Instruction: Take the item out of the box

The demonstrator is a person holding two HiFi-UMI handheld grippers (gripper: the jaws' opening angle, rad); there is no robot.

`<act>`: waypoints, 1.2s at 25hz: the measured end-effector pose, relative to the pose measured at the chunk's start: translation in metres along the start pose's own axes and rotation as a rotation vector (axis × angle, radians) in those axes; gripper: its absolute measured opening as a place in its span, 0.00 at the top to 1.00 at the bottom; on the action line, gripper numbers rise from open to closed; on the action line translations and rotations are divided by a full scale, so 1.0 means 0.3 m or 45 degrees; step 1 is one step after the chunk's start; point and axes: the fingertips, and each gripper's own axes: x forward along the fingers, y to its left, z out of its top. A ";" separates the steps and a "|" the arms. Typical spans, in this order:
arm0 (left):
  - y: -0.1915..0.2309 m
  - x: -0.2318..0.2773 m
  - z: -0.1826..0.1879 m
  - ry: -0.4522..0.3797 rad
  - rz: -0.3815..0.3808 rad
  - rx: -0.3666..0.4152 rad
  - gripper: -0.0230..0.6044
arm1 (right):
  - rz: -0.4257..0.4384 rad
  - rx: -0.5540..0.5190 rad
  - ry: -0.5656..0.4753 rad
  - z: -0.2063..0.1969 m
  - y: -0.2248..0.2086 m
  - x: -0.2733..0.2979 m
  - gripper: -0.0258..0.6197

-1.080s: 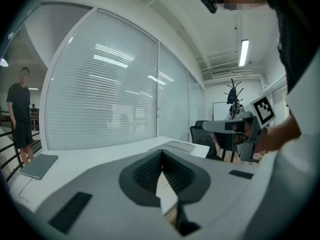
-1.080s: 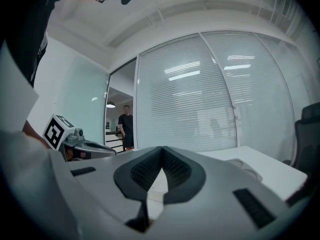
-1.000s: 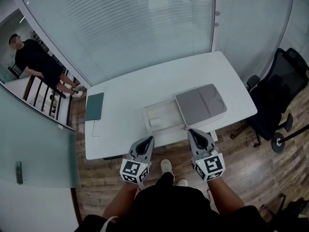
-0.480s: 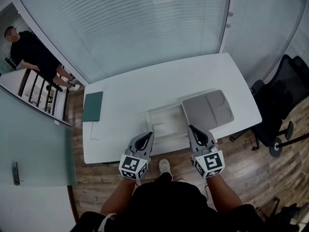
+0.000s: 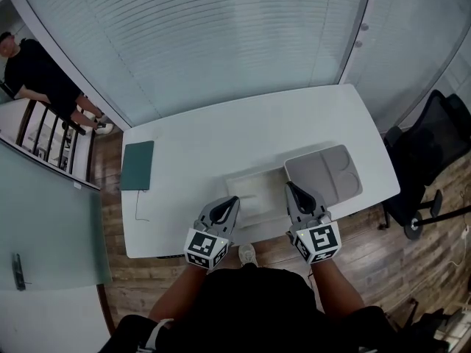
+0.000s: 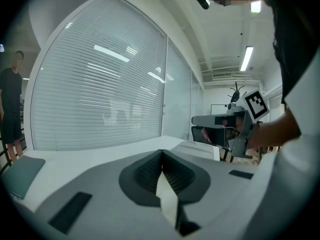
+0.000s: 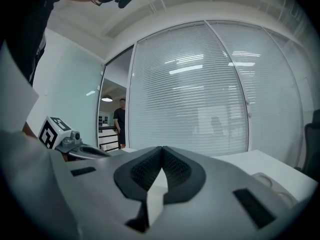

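Both grippers have moved closer to the box since a second ago, and the table now sits nearer the middle of the head view. The left gripper (image 5: 233,200) is shut tight with nothing in it; its two dark pads meet at the tip. The right gripper (image 5: 289,187) is shut tight and empty too. They sit side by side in the lower middle of the frame, a little apart, and both point up the frame.

The left tip is over the near edge of the open white box (image 5: 257,190). The right tip is at the spot where the box meets its grey lid (image 5: 324,173), which lies just right of the box. What is inside the box is white on white and I cannot make it out.

Box and lid rest near the front edge of the white table (image 5: 221,134). A green pad (image 5: 137,165) lies at the table's left end. A black chair (image 5: 434,142) stands at the right edge, and a person (image 5: 33,72) stands at the upper left
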 end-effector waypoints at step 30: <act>-0.019 0.124 -0.087 0.350 -0.034 0.383 0.87 | 0.168 0.031 0.015 -0.006 -0.033 0.135 0.95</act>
